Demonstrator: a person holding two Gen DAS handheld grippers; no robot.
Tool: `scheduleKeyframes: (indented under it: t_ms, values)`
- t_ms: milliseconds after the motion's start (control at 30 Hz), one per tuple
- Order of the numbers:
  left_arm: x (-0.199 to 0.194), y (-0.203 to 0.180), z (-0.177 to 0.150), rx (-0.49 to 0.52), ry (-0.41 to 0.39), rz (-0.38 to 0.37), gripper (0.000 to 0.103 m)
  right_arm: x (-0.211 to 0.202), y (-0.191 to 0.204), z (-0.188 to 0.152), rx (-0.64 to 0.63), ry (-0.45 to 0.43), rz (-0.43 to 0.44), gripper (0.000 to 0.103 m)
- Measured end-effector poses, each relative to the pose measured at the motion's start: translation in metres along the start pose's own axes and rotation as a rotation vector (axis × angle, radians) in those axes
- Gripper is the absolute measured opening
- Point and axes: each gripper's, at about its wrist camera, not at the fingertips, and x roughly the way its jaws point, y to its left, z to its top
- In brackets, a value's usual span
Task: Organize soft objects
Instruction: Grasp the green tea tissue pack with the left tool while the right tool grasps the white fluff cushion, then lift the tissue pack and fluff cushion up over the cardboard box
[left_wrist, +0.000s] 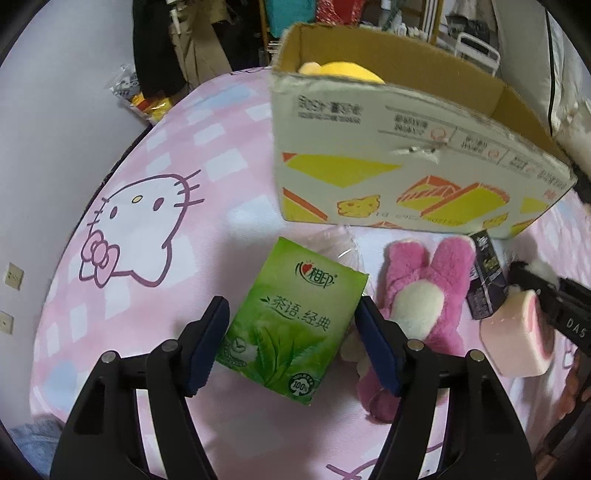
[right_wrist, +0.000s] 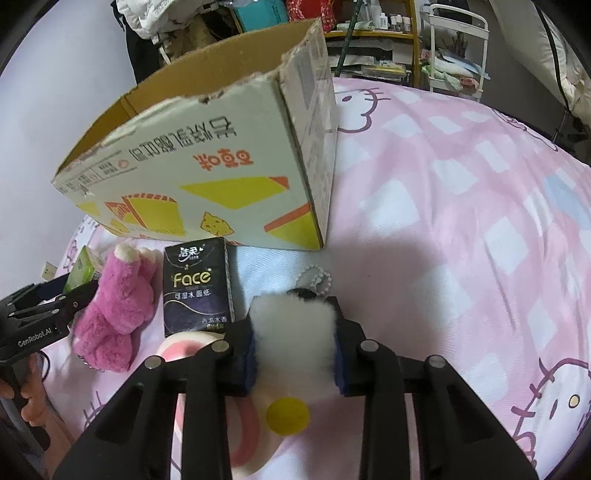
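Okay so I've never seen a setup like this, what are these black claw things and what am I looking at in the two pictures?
Those claws are hand-held grippers, one in each of a person's hands, each carrying a wide-angle camera looking along its fingers. One picture comes from each.

The left gripper straddles a green tissue pack; its pads sit against the sides. The right gripper is shut on a white fluffy toy.

On the pink cartoon bedsheet also lie a pink plush and a black tissue pack, in front of an open cardboard box holding something yellow.
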Motion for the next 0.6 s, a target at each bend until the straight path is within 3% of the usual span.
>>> scheduleKeyframes:
  t_ms: [233, 600]
  values:
    - [-0.019, 0.004, -0.006, -0.038, -0.037, -0.049, 0.069, -0.015, -0.002, -0.003, 0.007, -0.050, -0.019, 0.033]
    - [-0.060, 0.005, -0.015, -0.056, -0.190, -0.039, 0.069, -0.066, 0.022, -0.006, -0.084, -0.273, -0.057, 0.033]
